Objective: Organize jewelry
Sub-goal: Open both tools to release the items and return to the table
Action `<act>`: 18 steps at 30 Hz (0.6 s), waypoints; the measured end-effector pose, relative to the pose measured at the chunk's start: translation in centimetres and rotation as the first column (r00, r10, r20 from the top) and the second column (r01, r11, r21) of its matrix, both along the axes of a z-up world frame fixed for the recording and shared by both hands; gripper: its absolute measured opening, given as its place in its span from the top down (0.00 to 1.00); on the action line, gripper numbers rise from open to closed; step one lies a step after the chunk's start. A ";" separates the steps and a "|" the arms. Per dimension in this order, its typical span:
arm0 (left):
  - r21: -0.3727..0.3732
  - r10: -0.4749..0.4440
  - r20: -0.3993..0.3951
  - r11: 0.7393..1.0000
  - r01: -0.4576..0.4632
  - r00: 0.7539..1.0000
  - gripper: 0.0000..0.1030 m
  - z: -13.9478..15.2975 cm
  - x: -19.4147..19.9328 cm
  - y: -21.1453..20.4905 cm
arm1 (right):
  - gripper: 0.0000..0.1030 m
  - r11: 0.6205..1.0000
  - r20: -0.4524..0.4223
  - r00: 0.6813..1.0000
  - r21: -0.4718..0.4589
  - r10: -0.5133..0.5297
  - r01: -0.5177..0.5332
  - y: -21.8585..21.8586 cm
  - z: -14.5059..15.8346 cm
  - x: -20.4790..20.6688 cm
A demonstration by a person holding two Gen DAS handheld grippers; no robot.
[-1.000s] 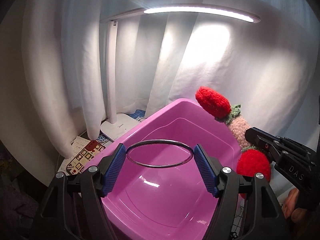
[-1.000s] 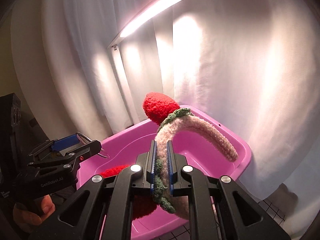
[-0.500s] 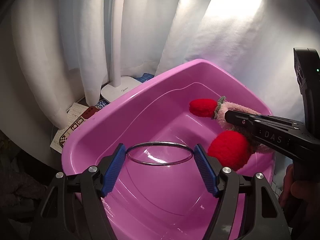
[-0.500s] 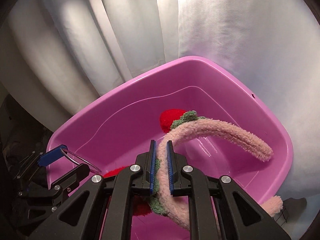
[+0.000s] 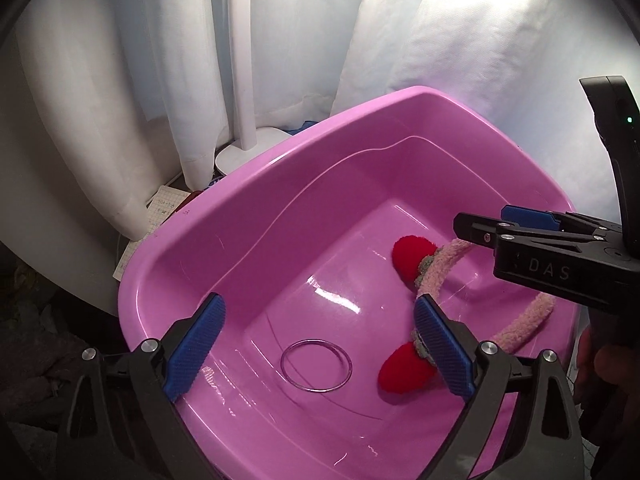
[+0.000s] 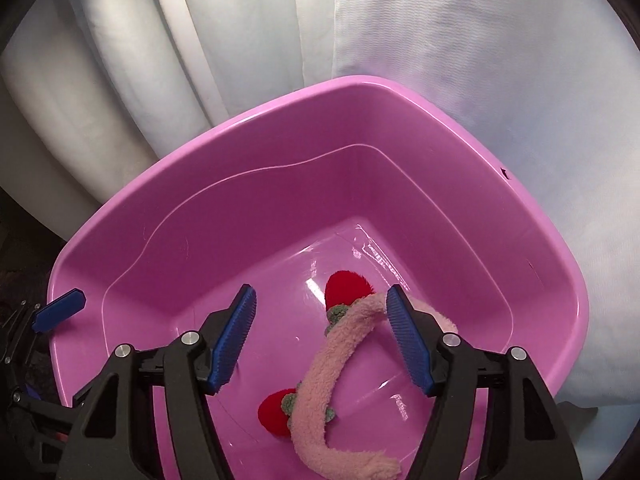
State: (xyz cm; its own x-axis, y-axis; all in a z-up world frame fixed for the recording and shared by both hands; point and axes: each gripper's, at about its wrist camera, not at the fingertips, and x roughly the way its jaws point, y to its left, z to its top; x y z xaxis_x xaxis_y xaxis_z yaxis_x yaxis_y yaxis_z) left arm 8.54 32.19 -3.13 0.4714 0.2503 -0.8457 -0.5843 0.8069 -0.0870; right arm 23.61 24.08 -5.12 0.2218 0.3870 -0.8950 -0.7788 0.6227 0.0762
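Basin (image 5: 224,236) pink, glossy; white curtain (image 5: 120,80) behind; lamp base (image 5: 248,152) beside.

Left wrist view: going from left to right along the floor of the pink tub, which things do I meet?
On the tub floor: metal ring → lower red strawberry of the fuzzy headband → its pink free end.

White curtain backdrop, lit from the upper right

A white curtain (image 5: 168,80) hangs in deep folds across the whole back of the scene, brightest at the upper right where light washes it out. A white lamp post (image 5: 244,60) rises from a round white base (image 5: 250,154) in front of the folds. Beside the base lies a sheet of gridded paper (image 5: 162,210); the lower left corner falls into dark shadow.
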 end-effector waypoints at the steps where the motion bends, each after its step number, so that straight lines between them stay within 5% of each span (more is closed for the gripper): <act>1: 0.002 0.002 -0.002 1.000 -0.002 1.000 0.09 0.0 0.0 0.0 | 0.37 1.000 -0.004 1.000 0.002 -0.002 0.002 0.1 0.0 0.0; 18: 0.106 -0.007 0.060 0.994 0.001 0.998 0.08 3.9 -2.8 -2.9 | 0.35 0.980 0.012 0.999 0.197 -0.046 0.042 -4.4 5.6 -3.7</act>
